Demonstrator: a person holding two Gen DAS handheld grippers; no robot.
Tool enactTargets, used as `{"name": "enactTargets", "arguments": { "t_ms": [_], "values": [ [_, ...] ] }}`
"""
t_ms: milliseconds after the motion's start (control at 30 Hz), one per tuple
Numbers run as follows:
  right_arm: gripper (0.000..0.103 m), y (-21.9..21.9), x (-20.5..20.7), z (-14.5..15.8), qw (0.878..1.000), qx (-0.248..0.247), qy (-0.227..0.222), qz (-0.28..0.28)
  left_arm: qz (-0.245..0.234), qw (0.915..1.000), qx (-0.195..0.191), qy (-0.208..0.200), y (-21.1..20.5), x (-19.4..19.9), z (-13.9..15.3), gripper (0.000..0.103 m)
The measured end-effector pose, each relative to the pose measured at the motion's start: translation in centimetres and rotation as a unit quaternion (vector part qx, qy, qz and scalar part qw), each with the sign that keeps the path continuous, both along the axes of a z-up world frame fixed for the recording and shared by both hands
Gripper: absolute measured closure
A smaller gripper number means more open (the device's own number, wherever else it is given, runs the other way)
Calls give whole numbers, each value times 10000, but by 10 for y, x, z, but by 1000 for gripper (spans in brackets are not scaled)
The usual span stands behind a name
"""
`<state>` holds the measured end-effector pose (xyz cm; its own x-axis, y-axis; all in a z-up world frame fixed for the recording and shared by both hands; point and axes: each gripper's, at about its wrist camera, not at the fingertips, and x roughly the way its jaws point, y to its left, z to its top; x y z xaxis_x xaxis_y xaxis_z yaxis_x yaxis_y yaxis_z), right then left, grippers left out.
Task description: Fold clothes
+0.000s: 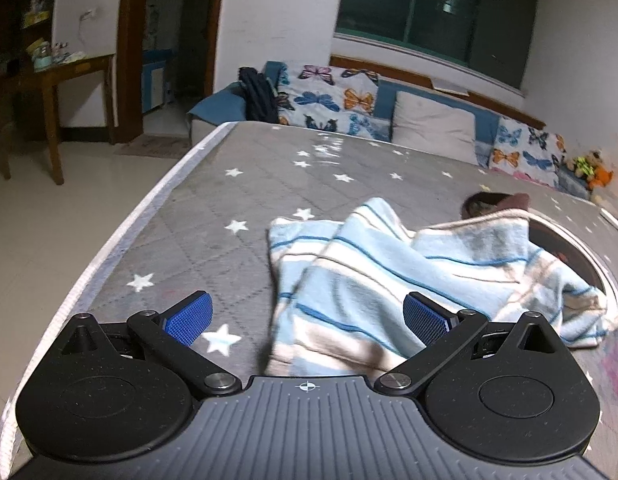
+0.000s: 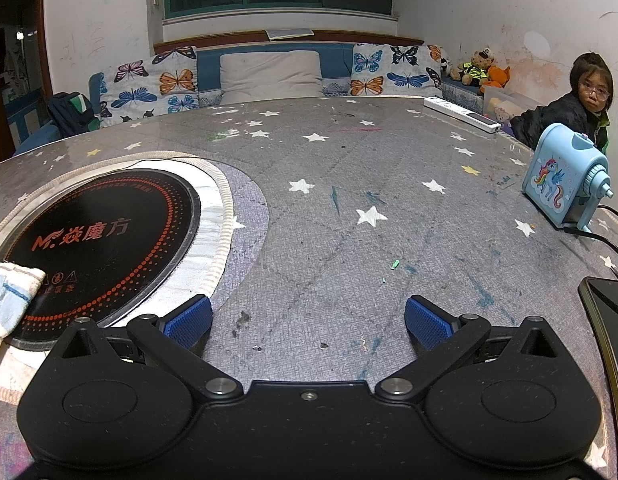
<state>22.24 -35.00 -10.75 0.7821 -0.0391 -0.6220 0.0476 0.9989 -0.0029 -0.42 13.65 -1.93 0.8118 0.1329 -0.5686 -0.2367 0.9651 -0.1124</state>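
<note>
Over the grey star-printed table (image 1: pixel 237 184) the left gripper (image 1: pixel 309 320) hangs with its blue ribbed pads (image 1: pixel 191 318) spread wide and nothing between them. Right ahead of it lies the fluffy garment striped in pale blue, cream and beige (image 1: pixel 389 272), loosely heaped rather than flat, with one flap doubled over toward the table's left edge and thin darker-blue lines running across the bands. Its far side drapes over the black round induction cooktop (image 2: pixel 105 240) sunk into the table's middle; in the right wrist view only a cream-edged corner of the cloth (image 2: pixel 9 292) shows, resting on the cooktop's near left rim. The right gripper (image 2: pixel 309 322) also stands wide open and empty, poised above bare, pen-marked tabletop beside the cooktop. Toward the table's right edge stands a light-blue unicorn-printed pencil sharpener (image 2: pixel 565 184), with a white power strip (image 2: pixel 463 114) at the far right edge. A child in glasses (image 2: pixel 589 92) sits just past that edge.
</note>
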Motion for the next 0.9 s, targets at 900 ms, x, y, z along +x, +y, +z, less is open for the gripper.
{"name": "enactTargets", "arguments": {
  "t_ms": [900],
  "values": [
    [0,2,-1,0,10000,-1,-1,-1,-101,9999,-33,48,-27,13,7,0]
  ]
}}
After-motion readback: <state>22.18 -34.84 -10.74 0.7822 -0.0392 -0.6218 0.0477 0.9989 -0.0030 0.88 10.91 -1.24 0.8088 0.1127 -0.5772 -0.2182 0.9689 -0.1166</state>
